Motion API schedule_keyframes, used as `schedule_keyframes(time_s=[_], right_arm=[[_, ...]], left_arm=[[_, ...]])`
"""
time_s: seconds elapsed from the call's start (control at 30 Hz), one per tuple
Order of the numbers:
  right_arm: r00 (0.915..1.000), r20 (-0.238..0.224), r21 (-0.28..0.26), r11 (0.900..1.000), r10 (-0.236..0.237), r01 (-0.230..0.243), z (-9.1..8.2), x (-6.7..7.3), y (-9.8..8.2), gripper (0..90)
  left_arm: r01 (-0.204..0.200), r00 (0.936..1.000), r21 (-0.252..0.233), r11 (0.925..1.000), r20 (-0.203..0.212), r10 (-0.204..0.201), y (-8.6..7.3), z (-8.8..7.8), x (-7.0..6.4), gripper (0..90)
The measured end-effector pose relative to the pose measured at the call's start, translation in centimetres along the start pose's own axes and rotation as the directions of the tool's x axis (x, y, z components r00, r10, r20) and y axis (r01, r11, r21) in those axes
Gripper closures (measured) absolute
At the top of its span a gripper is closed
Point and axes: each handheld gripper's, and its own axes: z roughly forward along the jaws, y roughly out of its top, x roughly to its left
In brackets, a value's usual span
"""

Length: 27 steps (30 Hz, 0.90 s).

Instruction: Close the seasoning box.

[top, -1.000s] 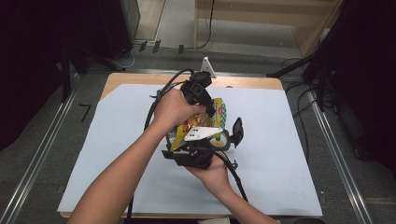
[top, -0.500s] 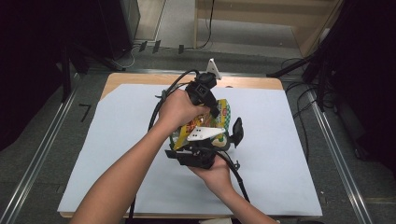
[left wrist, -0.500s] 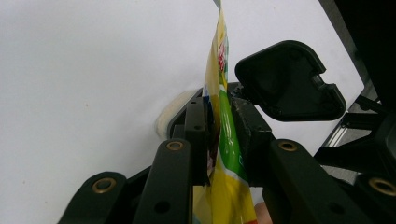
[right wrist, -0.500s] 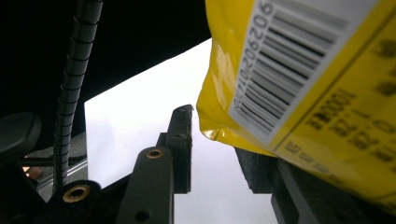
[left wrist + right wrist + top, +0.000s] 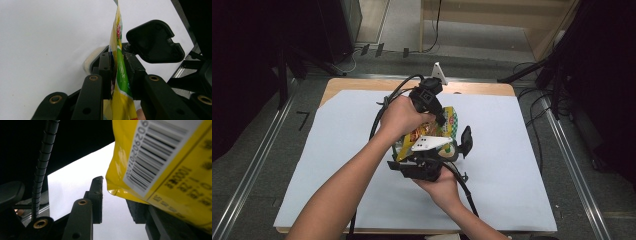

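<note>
The left gripper point(image 5: 117, 72) has its jaws pressed onto the edge of a yellow snack bag point(image 5: 117, 50), held above the white table sheet point(image 5: 522, 150) at mid-table. The right gripper point(image 5: 115, 200) stands partly spread, the bag's corner point(image 5: 162, 170) just over its gap, pads not pressing it
</note>
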Motion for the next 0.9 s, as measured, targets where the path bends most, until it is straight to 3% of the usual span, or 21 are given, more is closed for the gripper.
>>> schedule_keyframes(time_s=[0.9], right_arm=[[0.9995, -0.033, 0.005, 1.0, -0.005, 0.005, 0.7, 0.49, 0.44, 67.9]], left_arm=[[0.021, 0.9997, -0.014, 0.9997, -0.008, -0.021, -0.79, -0.89, 0.64, 77.5]])
